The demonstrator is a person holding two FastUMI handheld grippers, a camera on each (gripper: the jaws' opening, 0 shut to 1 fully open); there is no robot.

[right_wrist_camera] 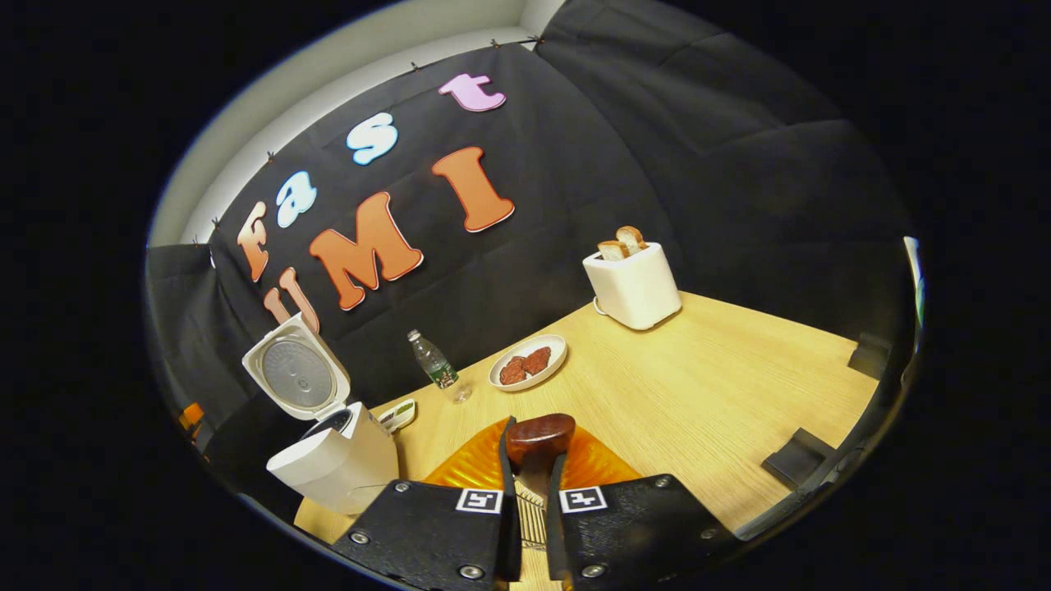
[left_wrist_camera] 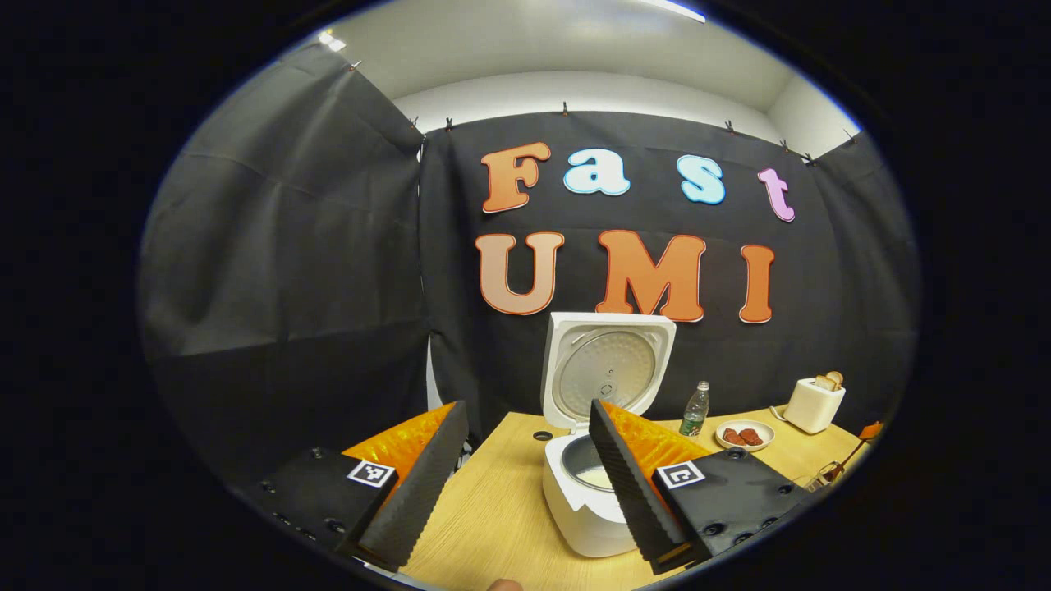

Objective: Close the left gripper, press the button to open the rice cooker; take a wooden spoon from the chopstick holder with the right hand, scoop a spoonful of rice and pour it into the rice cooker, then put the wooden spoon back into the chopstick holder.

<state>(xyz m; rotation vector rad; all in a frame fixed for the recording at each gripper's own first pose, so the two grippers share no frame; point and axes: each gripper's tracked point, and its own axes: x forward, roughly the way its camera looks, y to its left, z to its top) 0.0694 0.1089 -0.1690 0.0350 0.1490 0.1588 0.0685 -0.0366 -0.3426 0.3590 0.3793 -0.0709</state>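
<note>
- Left gripper view: the left gripper [left_wrist_camera: 525, 472] hangs with jaws wide and empty over the table [left_wrist_camera: 493, 509]; the rice cooker [left_wrist_camera: 587, 501] stands just ahead, lid up, pale contents inside.
- Right gripper view: the right gripper [right_wrist_camera: 530, 468] pinches the wooden spoon [right_wrist_camera: 538, 439], jaws narrow; the rice cooker [right_wrist_camera: 328, 460] stands at the table's [right_wrist_camera: 698, 394] left edge.

A light wooden table [right_wrist_camera: 698, 386] carries the open white rice cooker [left_wrist_camera: 587, 492] at left, a water bottle [left_wrist_camera: 695, 410] and a plate of brown food [left_wrist_camera: 744, 435] behind, and a white toaster [left_wrist_camera: 813, 404] far right.
</note>
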